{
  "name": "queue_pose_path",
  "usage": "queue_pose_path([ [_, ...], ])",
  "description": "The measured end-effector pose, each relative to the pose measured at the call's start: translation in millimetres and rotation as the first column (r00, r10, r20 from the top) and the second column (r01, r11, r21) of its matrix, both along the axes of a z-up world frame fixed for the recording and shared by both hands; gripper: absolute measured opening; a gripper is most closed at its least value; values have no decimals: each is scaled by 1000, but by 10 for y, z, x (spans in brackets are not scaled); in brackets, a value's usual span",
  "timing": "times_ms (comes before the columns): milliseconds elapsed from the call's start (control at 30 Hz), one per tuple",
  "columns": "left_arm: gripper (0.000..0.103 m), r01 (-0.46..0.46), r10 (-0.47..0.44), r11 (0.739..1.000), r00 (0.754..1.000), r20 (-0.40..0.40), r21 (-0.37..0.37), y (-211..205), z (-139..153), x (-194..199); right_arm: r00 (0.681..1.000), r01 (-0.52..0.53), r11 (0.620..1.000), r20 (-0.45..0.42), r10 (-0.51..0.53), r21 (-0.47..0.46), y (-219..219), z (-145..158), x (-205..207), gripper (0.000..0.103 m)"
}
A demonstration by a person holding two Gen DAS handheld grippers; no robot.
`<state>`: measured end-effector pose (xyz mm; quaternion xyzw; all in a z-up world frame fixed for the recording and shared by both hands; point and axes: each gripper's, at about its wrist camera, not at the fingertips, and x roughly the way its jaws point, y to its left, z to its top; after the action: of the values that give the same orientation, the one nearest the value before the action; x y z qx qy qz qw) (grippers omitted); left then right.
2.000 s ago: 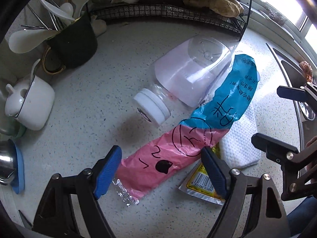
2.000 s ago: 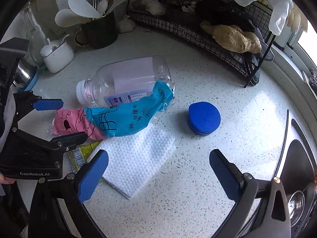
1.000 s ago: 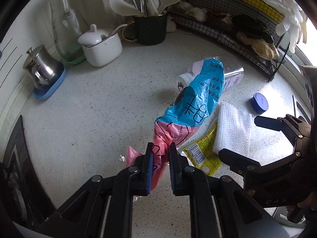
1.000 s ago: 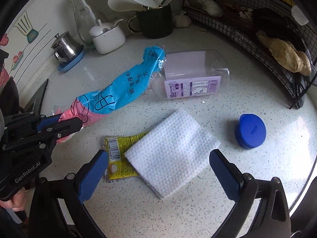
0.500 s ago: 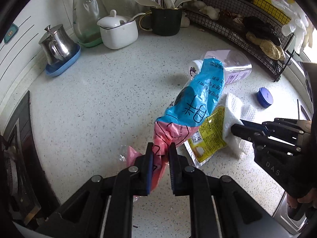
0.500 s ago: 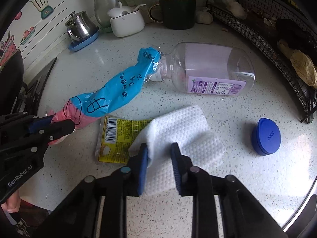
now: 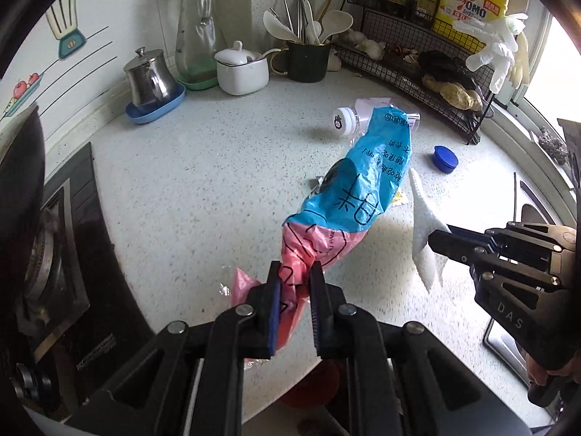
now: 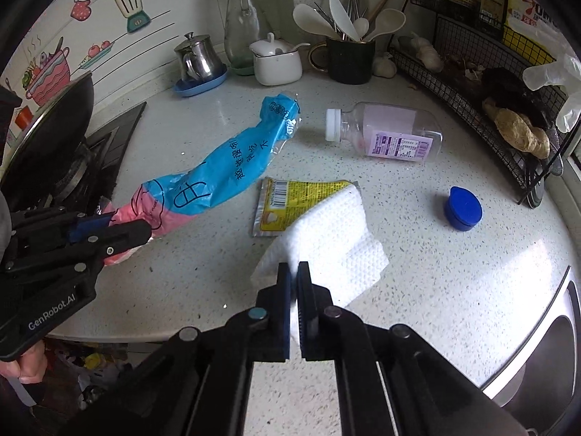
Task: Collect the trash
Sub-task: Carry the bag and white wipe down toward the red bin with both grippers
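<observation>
Clamped now on the white paper towel (image 8: 323, 243), right gripper (image 8: 293, 276), wide open a second ago; towel lifted off the yellow sachet (image 8: 287, 201). Left gripper (image 7: 295, 283) pinching the pink-and-blue plastic bag (image 7: 359, 189), raised left of the sachet. Beyond the sachet: clear bottle (image 8: 385, 132), blue cap (image 8: 463, 210)

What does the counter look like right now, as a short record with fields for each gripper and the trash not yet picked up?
left gripper: shut on pink and blue plastic bag, lifted off the counter
right gripper: shut on white paper towel
trash left on counter: clear plastic bottle lying on its side, yellow sachet, blue lid
</observation>
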<state>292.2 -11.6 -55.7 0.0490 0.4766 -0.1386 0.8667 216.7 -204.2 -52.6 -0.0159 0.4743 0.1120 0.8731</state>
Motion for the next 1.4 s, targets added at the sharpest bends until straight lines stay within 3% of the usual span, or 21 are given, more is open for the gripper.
queue_pose_path([
  [333,13,-41,41,999,999,-3,-18,535,-62,-1095,998,-56,998,15,56,12,582,17,-927,3],
  [733,13,-89,86,996,982,-165,-9,855,-804,-1957,987,-108,994,-121,108,6,961,-557,-1653,3],
  [1133,13,-117,119,993,936,-331,28,978,-1965,-2034,966,-127,991,-222,135,48,1107,-1521,-1657,3],
  [1400,13,-122,130,992,900,-417,45,1019,-3178,-1814,957,-94,994,-270,106,59,1167,-2572,-1447,3],
])
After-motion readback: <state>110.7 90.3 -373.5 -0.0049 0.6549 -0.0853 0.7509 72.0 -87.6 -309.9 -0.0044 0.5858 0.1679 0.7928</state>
